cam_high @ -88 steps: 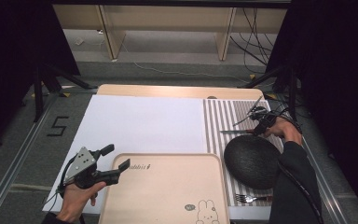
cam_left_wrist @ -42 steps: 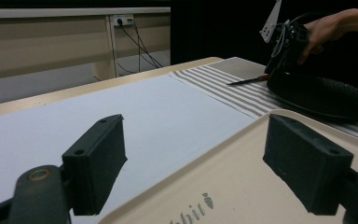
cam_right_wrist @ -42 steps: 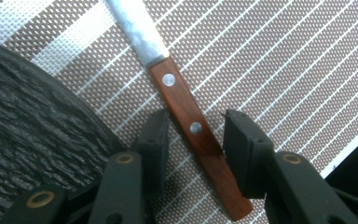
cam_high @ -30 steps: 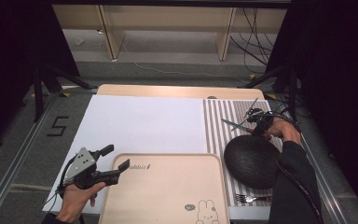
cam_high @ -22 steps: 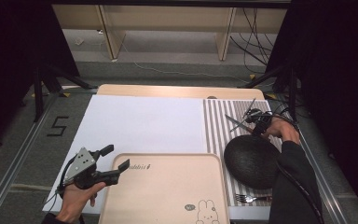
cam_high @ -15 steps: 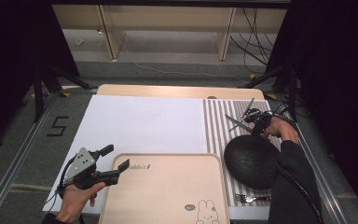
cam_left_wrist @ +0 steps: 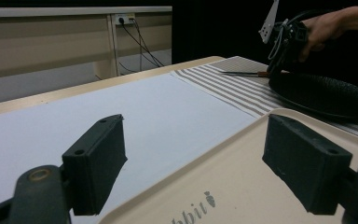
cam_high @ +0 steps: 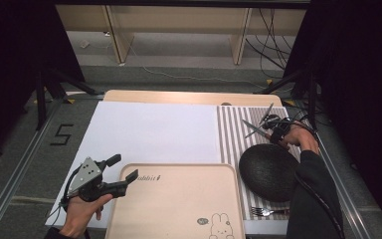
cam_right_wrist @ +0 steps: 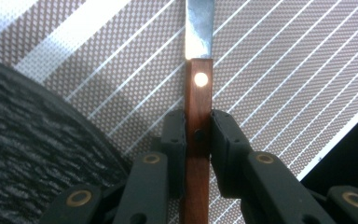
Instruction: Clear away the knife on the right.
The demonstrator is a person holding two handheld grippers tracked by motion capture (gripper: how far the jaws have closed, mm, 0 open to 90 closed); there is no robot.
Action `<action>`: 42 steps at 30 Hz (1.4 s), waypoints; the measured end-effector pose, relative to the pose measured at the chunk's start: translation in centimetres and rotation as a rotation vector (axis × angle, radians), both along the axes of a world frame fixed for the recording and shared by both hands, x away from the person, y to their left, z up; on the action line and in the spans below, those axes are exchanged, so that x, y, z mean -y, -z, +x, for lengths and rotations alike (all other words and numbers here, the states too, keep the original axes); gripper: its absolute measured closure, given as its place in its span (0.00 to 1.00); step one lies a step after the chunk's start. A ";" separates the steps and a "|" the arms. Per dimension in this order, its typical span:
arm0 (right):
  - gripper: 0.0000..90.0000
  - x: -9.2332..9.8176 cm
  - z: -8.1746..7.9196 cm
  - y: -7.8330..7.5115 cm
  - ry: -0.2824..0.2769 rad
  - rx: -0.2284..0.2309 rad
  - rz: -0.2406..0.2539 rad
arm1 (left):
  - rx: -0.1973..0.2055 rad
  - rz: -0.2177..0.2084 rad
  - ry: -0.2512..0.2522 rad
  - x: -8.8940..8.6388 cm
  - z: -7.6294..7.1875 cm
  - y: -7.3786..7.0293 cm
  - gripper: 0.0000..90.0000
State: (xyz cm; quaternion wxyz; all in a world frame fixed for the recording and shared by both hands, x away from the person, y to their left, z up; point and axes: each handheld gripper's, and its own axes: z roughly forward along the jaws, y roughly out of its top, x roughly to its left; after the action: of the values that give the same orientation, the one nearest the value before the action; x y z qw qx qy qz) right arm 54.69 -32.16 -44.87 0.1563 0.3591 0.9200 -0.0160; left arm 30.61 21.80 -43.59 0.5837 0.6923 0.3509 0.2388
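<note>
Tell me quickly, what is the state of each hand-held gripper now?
Left hand-held gripper: open, holding nothing, jaws astride the tray edge.
Right hand-held gripper: closed on the knife handle.

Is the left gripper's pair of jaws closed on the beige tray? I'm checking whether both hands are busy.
No: the left gripper has its jaws wide apart, with the beige plastic tray lying untouched below them.

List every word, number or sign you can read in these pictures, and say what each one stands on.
"5": dark mark on the grey floor, left of the table.
"bbit", followed by a small carrot sign: near edge of the beige tray; its first letters are cut off.
Rabbit drawing on the tray: no words beside it.
</note>
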 end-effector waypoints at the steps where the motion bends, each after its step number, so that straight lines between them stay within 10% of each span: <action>1: 0.85 0.0 0.0 -0.1 0.011 0.004 0.008 | 0.000 0.000 0.000 0.0 0.0 0.0 0.22; 9: 0.86 0.1 0.2 -1.5 0.070 0.075 0.054 | -0.004 0.002 -0.004 0.0 0.0 0.0 0.22; 25: 0.85 -0.5 -1.1 -5.0 0.152 0.191 0.422 | -0.003 -0.005 -0.007 -0.1 0.1 0.0 0.22; 42: 0.86 -4.6 -6.9 -6.7 0.105 0.220 0.662 | -0.014 -0.014 -0.028 -0.4 0.0 -0.1 0.20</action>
State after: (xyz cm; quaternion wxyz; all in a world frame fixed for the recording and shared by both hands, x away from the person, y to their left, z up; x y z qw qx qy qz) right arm 47.75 -27.52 -38.17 0.1284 0.4369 0.8332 0.3139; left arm 30.63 22.15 -43.54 0.5825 0.6850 0.3662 0.2396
